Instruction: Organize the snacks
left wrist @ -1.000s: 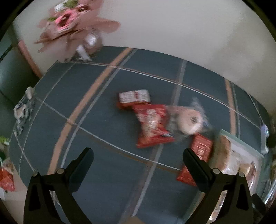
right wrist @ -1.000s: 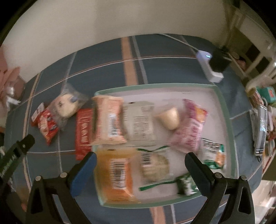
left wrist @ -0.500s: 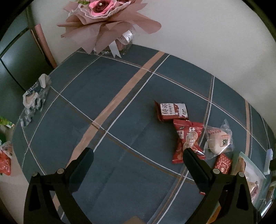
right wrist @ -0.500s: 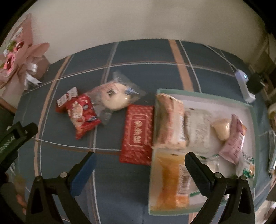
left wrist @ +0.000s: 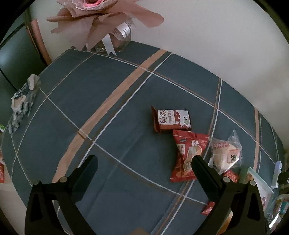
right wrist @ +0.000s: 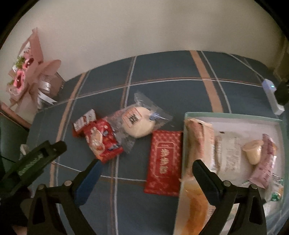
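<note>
- While four snacks lie loose on the worktop (right wrist: 162,72), the left gripper (left wrist: 144,168) hangs with its jaws wide apart and nothing between them; the loose snacks lie ahead and to its right.
- Leftmost is the red-and-white biscuit pack (left wrist: 171,120), long axis across the view; touching it, the red snack bag (left wrist: 188,155) runs lengthwise toward the gripper, and its right finger (left wrist: 206,171) overlaps the bag's lower corner.
- Next comes the clear-wrapped bun (right wrist: 138,123), then the flat red packet (right wrist: 165,161), just beside the tray (right wrist: 233,115).
- Over that packet hovers the right gripper (right wrist: 145,173), jaws spread and empty; the packet's long axis runs along the fingers, so this is probably the nearer gripper for it.
- Farthest right, the tray already holds several packs.
- A plaid blue cloth covers the worktop; a pink bouquet (left wrist: 101,14) stands at the wall.
</note>
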Demonstrator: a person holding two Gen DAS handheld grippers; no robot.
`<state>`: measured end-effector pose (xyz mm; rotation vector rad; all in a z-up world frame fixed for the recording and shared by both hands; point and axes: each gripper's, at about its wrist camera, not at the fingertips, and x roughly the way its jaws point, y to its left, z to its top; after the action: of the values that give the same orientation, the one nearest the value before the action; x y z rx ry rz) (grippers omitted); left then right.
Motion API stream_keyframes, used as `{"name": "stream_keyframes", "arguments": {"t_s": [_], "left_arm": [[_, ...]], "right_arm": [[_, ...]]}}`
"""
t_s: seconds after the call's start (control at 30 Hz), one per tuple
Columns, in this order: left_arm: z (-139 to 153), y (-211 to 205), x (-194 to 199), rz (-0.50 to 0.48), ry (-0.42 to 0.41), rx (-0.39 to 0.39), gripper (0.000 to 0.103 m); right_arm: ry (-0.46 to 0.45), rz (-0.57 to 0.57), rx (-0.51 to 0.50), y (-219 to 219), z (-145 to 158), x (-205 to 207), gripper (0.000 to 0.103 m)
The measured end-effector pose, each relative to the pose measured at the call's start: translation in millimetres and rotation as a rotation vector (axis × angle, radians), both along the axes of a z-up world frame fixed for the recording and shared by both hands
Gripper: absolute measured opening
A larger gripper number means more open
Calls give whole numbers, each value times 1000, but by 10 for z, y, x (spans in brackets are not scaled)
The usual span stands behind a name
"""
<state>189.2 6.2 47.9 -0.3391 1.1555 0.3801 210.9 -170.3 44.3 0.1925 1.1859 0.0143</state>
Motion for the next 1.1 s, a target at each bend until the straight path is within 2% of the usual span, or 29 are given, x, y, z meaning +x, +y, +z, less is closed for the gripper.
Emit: {"name": "stream_keyframes", "arguments": {"t_s": [0.17, 0.4, 0.8, 0.97, 1.1], "left_arm": [[-96, 4, 98, -10, 15, -6, 103], [-225, -100, 217, -55, 36, -34, 103], [-310, -213, 253, -86, 58, -63, 103], [-395, -223, 290, -92, 68, -106, 103], [-478, -273, 328, -106, 66, -143, 103]], "right_arm": [[-4, 31, 8, 88, -99, 133, 92], [54, -3, -12, 20, -362, 234, 91], [41, -8, 4, -58, -372, 261, 86], [45, -10, -25, -89, -352, 266, 80], [61, -14, -54, -88, -385, 272, 67]]}}
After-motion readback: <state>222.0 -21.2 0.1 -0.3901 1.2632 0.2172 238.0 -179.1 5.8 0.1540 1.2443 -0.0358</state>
